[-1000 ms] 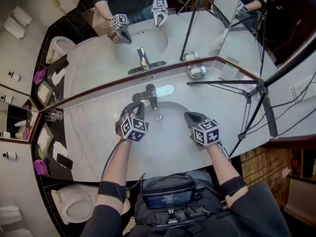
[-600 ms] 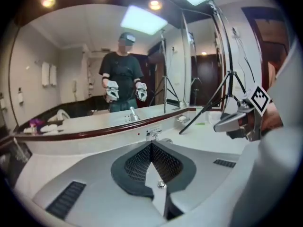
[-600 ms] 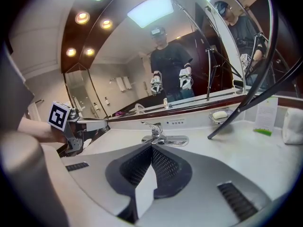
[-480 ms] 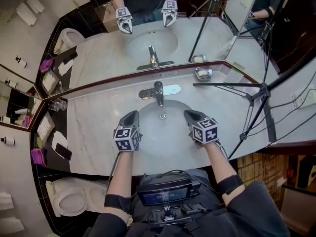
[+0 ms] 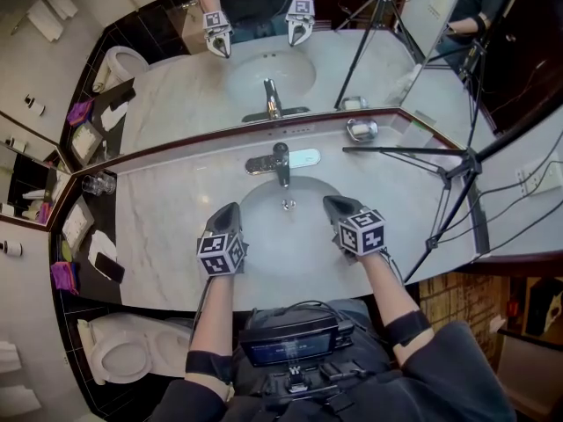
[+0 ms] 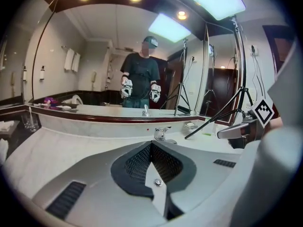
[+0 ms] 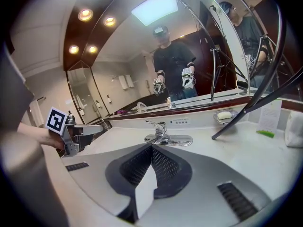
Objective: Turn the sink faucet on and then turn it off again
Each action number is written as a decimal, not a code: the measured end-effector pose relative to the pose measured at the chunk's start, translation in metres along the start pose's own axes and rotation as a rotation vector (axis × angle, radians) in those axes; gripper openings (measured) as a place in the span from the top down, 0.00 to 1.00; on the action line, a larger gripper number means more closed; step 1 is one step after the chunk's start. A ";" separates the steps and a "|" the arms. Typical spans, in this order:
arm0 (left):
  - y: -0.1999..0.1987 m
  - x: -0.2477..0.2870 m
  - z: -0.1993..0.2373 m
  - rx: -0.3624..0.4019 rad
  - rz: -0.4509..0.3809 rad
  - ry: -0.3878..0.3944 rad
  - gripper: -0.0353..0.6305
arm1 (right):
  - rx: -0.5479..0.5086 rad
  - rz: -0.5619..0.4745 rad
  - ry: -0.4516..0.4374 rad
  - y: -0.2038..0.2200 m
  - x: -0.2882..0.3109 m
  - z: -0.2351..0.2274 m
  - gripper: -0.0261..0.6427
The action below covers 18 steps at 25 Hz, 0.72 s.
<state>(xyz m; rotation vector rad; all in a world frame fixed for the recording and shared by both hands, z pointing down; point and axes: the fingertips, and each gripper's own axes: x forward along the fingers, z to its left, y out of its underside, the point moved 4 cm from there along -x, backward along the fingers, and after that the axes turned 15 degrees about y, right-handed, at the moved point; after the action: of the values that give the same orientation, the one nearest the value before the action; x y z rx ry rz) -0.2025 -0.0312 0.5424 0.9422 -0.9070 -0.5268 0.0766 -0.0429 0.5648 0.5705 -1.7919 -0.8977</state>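
Note:
The chrome faucet (image 5: 280,163) stands at the back of the white sink basin (image 5: 264,236), its lever lying to the left; no water shows. My left gripper (image 5: 230,207) hovers over the basin's front left rim, shut and empty, well short of the faucet. Over the front right rim my right gripper (image 5: 330,202) is also shut with nothing in it. In the left gripper view the closed jaws (image 6: 151,143) point at the faucet (image 6: 162,134). The right gripper view shows its closed jaws (image 7: 151,146) below the faucet (image 7: 158,129).
A black tripod (image 5: 449,161) leans over the counter's right side. A soap dish (image 5: 361,130) sits by the mirror, a glass (image 5: 98,184) at the left end. A toilet (image 5: 123,354) is at the lower left. The mirror doubles the whole scene.
My left gripper has drawn back from the faucet's lever toward the basin's front rim and rolled upright. The right gripper has stayed almost in place.

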 end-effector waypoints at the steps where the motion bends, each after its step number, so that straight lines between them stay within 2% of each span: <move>1: 0.000 0.001 0.000 0.010 0.005 -0.001 0.94 | -0.001 0.000 -0.002 0.000 0.001 0.001 0.94; 5: -0.002 0.011 -0.001 0.056 0.033 0.010 0.93 | 0.002 0.001 -0.004 -0.002 0.006 0.002 0.94; 9: -0.004 0.033 -0.003 0.131 0.076 0.056 0.83 | 0.003 0.002 -0.002 -0.005 0.012 0.001 0.94; 14: -0.023 0.071 -0.019 0.287 0.159 0.141 0.72 | 0.008 0.005 -0.002 -0.006 0.020 -0.004 0.94; 17: -0.030 0.096 -0.024 0.400 0.209 0.171 0.69 | 0.014 0.013 0.002 -0.004 0.023 -0.009 0.94; 18: -0.029 0.105 -0.025 0.434 0.231 0.181 0.63 | 0.016 0.015 0.004 -0.003 0.024 -0.011 0.94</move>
<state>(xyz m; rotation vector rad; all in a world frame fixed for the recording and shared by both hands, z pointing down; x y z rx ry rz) -0.1254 -0.1113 0.5556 1.2342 -0.9678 -0.0413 0.0776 -0.0657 0.5783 0.5677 -1.7997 -0.8716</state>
